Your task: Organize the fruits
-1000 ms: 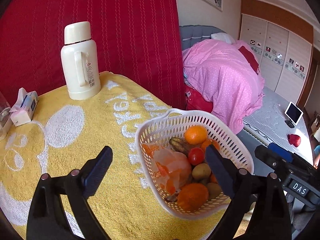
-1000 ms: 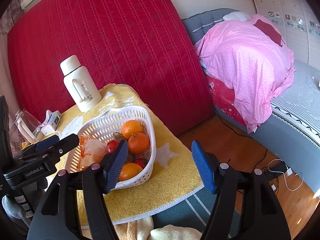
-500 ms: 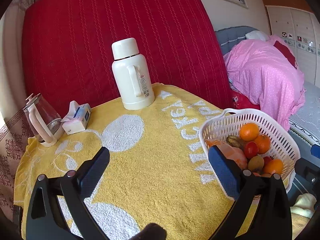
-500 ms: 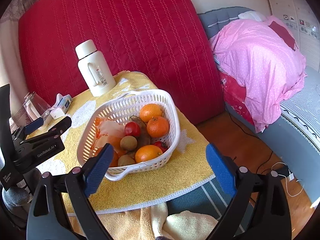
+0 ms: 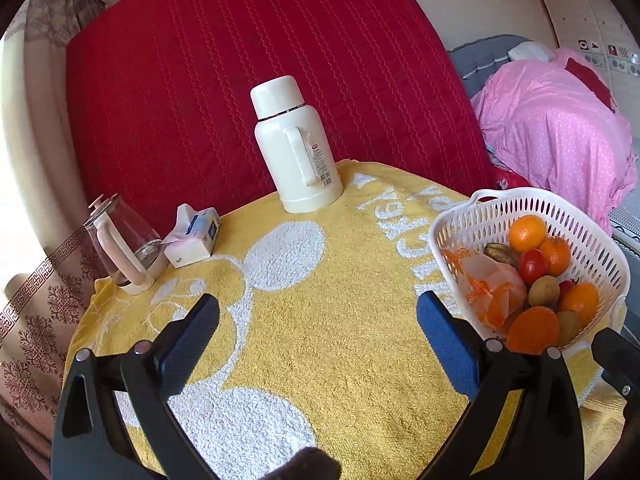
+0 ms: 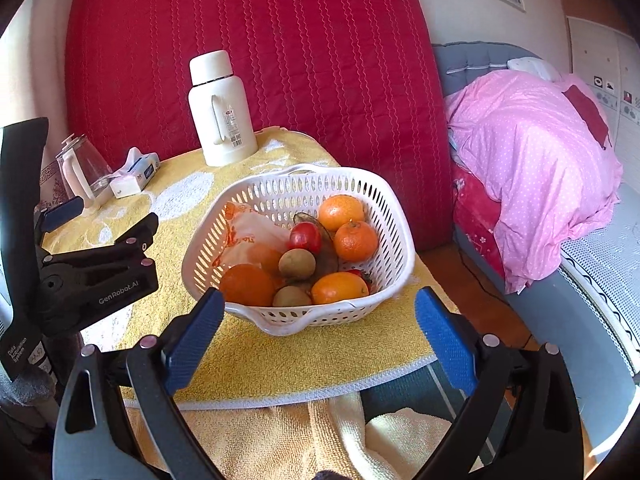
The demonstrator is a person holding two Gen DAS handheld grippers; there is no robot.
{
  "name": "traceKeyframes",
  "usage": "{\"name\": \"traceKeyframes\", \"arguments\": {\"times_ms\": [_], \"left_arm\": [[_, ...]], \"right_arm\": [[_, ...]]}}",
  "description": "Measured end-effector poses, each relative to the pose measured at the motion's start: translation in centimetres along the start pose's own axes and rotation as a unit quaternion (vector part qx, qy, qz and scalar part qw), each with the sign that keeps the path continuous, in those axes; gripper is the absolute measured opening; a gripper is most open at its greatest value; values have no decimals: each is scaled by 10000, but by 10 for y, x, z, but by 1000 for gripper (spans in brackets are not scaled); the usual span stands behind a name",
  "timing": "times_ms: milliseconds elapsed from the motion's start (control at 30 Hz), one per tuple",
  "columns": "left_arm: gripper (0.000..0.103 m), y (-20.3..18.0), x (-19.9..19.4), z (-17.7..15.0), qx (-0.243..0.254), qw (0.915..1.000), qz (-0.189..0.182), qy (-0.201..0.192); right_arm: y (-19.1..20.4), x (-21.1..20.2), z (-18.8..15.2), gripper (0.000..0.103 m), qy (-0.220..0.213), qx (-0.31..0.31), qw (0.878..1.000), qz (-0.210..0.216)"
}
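The white perforated basket [image 6: 298, 240] is sitting on the yellow towel covering the tabletop [image 5: 328, 344], in front of and to the right of the cream thermos flask [image 5: 294, 148], near the towel's right edge. Both grippers are hovering short of it and holding nothing: the left gripper [image 5: 316, 320] is standing wide open over bare towel to the basket's left, and the right gripper [image 6: 318, 326] is opening its fingers just in front of the basket's near rim, with nothing between them. Inside the basket four oranges are showing fully, the nearest orange [image 6: 247, 285] lying against the front wall, with a fifth apparently peeking from under a crumpled plastic bag [image 6: 256, 236]; there are also two kiwis [image 6: 297, 264], one tomato [image 6: 305, 237], a second red fruit mostly hidden, and a dark piece that is hard to identify. The oranges are likely firm and moderately heavy, rounded enough to roll, so gripping each across its widest middle looks safest. The kiwis and tomato probably bruise easily and are calling for a gentle squeeze. The bag is looking light, soft and slippery. The basket itself seems light and stiff, best taken by its rim handle.
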State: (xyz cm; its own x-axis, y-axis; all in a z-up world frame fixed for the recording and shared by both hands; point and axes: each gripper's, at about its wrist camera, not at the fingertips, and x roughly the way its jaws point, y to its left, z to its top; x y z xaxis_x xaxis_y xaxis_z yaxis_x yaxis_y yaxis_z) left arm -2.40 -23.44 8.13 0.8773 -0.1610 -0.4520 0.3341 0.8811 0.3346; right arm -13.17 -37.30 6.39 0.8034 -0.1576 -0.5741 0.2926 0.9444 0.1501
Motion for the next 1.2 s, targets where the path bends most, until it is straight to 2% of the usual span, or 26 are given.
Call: {"name": "traceKeyframes", "arguments": {"times_ms": [1200], "left_arm": [[98, -7, -8, -8, 159, 9999, 5, -19]], "right_arm": [[4, 1, -3, 98, 22, -1, 10000, 0]]}}
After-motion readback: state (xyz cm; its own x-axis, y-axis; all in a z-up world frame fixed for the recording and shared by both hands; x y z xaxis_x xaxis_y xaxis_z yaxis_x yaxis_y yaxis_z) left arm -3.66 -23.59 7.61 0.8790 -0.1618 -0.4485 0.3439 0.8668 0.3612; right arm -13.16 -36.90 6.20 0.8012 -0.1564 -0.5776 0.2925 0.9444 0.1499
